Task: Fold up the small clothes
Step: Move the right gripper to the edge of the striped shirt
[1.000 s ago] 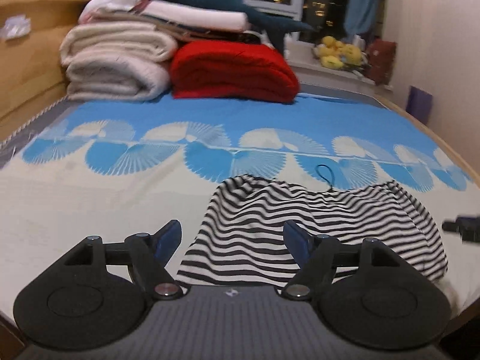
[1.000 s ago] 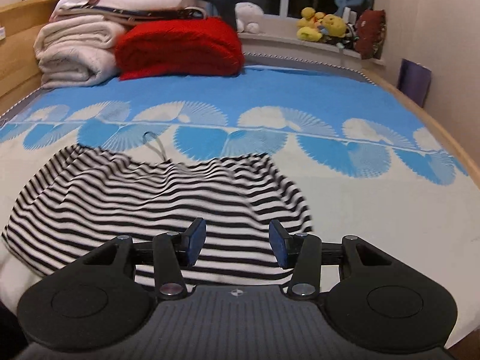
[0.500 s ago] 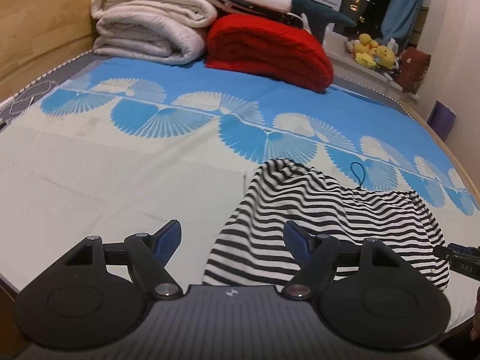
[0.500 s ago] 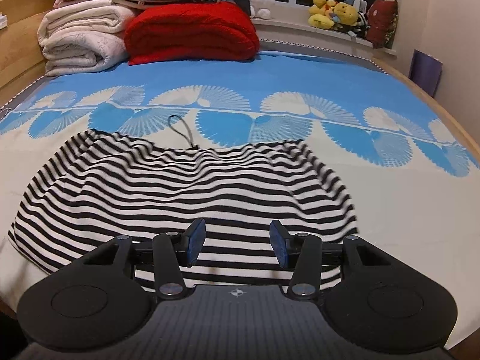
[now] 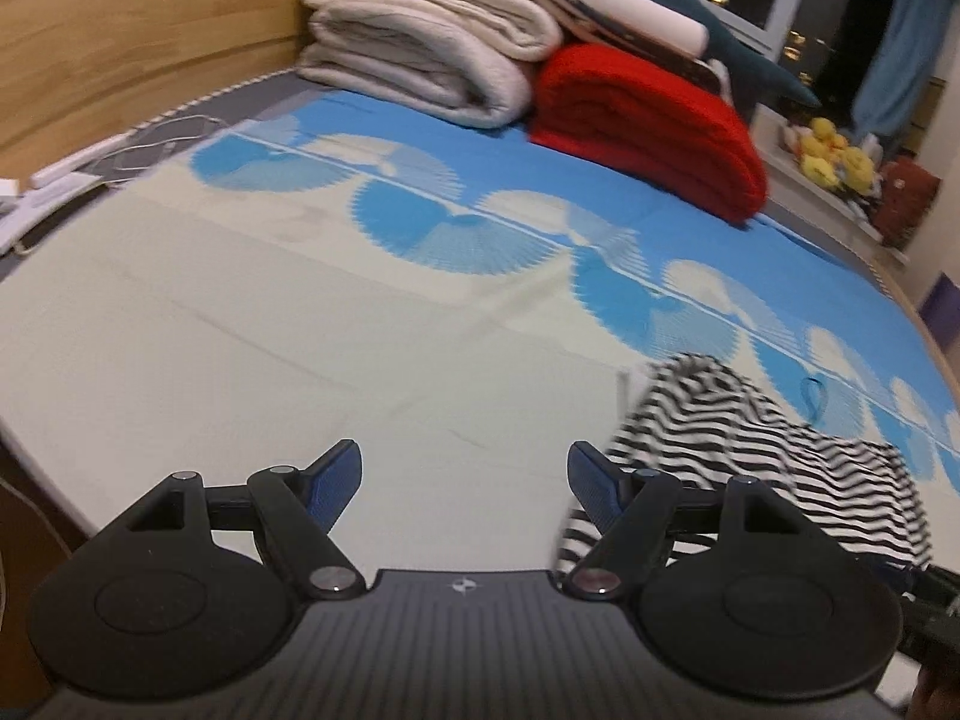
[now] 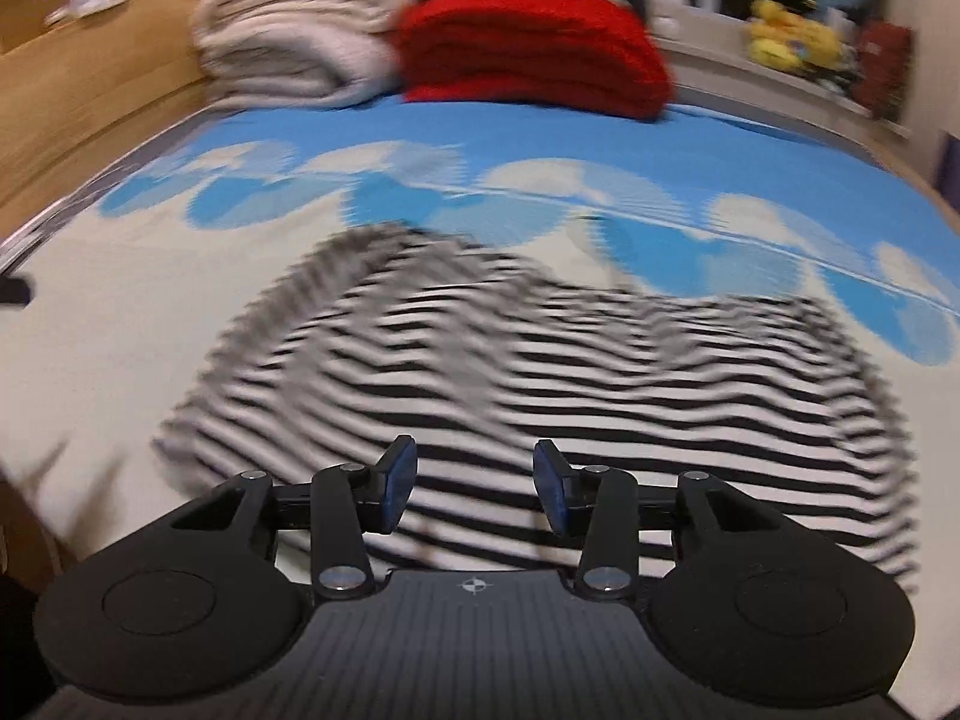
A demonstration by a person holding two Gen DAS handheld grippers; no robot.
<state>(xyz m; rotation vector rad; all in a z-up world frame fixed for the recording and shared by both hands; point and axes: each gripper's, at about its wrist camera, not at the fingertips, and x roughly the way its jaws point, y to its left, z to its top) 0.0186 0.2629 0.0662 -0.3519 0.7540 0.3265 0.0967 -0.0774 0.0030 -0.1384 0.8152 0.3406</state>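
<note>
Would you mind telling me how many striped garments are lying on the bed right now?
1. The striped garment lies on the cream front part of the bed sheet, ahead of the open right gripper and right of the open left gripper. Nothing suggests another, though folds could hide one.

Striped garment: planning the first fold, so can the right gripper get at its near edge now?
Probably yes: the right gripper is open, directly over the striped garment, with nothing between them.

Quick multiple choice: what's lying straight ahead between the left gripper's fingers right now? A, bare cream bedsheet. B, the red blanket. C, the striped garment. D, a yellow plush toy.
A: the left gripper is open over bare cream bedsheet, with the striped garment off to its right side.
</note>
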